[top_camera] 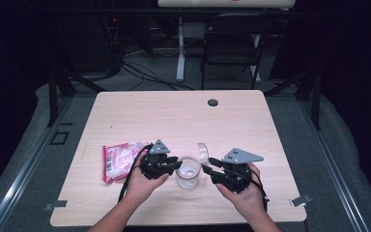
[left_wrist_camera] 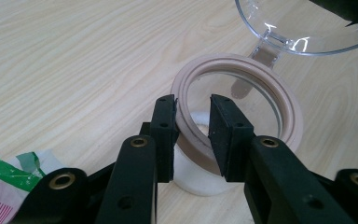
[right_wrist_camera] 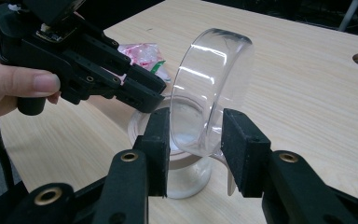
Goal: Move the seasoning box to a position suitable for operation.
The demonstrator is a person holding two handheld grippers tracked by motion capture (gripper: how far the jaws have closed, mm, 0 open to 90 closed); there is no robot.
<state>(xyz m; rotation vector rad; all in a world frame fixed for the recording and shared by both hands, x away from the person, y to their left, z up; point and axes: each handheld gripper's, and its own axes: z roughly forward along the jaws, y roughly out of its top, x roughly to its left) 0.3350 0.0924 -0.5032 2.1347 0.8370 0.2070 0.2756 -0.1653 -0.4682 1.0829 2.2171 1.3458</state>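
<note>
A clear glass jar (top_camera: 188, 175) with a beige seal ring (left_wrist_camera: 228, 59) round its mouth stands near the table's front edge. Its hinged clear lid (top_camera: 202, 152) is swung up on edge. My left gripper (top_camera: 178, 165) comes from the left. In the left gripper view (left_wrist_camera: 192, 112) its jaws straddle the near rim, one pad outside and one inside, and they pinch the ring. My right gripper (top_camera: 206, 166) comes from the right. The right gripper view (right_wrist_camera: 196, 126) has its pads closed on the lower part of the lid (right_wrist_camera: 209, 70), above the jar (right_wrist_camera: 186, 179).
A pink and white snack packet (top_camera: 120, 161) lies just left of my left hand. A cable hole (top_camera: 213, 102) sits at the far middle of the wooden table (top_camera: 140, 116). A black chair (top_camera: 232, 43) stands beyond the far edge.
</note>
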